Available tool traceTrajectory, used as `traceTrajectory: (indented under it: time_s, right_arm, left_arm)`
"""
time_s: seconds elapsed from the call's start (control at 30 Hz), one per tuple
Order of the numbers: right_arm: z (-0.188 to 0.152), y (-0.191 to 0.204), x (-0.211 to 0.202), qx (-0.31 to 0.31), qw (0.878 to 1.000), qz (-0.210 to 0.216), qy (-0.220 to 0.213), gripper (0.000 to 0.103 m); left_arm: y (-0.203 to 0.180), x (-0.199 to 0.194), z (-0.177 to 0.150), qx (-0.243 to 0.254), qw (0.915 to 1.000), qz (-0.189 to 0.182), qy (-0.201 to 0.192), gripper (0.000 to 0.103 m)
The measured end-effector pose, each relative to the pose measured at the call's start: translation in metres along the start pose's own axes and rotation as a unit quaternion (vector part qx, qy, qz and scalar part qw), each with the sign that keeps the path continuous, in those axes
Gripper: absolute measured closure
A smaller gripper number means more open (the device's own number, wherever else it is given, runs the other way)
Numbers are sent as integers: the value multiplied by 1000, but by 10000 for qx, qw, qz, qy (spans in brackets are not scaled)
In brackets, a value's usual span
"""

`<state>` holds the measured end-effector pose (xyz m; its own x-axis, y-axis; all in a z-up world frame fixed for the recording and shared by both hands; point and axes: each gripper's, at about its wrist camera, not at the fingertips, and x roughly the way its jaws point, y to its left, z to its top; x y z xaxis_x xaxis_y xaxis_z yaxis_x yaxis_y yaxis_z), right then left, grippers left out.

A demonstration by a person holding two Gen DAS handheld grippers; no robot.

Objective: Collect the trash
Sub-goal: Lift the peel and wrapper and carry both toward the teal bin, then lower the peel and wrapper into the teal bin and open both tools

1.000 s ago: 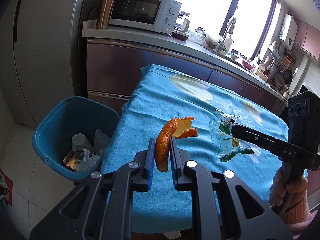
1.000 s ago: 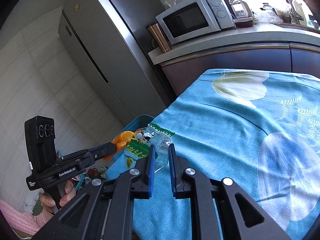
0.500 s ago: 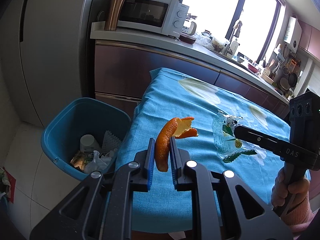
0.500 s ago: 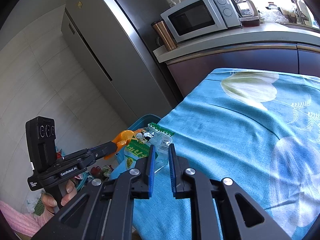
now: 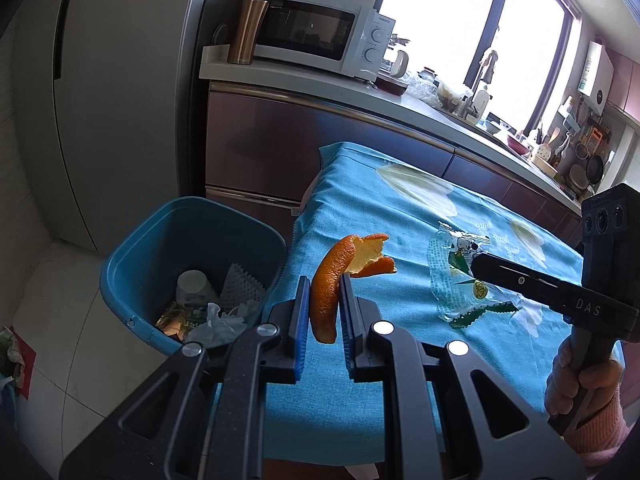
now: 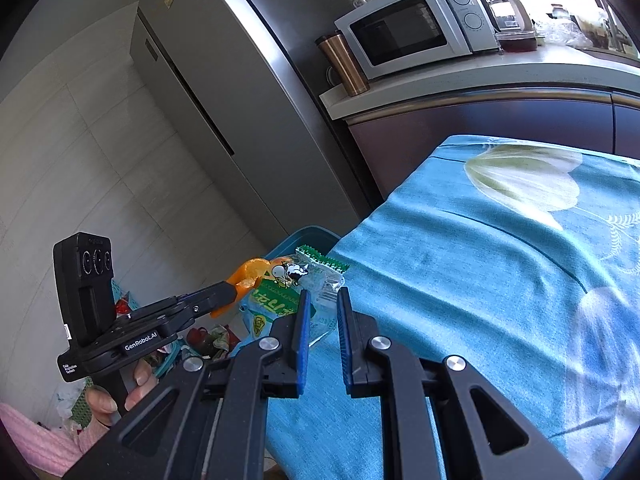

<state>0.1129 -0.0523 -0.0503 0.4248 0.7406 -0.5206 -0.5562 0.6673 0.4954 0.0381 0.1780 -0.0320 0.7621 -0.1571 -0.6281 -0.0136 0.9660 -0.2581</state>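
A: From the left wrist view, we hold the left tool [image 5: 324, 300] with its blue pads narrowed onto the orange peel [image 5: 332, 284]; the peel stands upright between them, its curled end above the blue tablecloth [image 5: 360, 208] of the desk.

B: And the bin?

A: We see the blue trash bin [image 5: 256, 236] on the floor just beside the desk's near corner, to the left of the peel, with a white cup, crumpled paper and wrappers inside. Over on the right, our right tool [image 5: 474, 266] grips the clear snack wrapper [image 5: 452, 276], which hangs above the cloth.

B: What do we get from the right wrist view?

A: Our right tool [image 6: 322, 308] is narrowed on the snack wrapper [image 6: 296, 284]; the wrapper sticks up between the blue pads, its green serrated edge on top. The left tool [image 6: 232, 290] reaches in from the left with the orange peel [image 6: 248, 272] pinched at its tip, touching or just beside the wrapper. Behind both, a sliver of the trash bin [image 6: 308, 234] shows at the desk's edge. A microwave [image 6: 416, 28] and a copper tumbler [image 6: 344, 62] sit on the kitchen counter beyond.
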Motion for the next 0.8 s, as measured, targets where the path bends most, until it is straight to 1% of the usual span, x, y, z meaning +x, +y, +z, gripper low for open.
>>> traceTrajectory:
  time_s: [0.8]
  right_arm:
    - [10, 20, 28, -151, 9996, 180, 183, 91]
  left_arm:
    - [30, -1, 6, -193, 9995, 251, -95, 88]
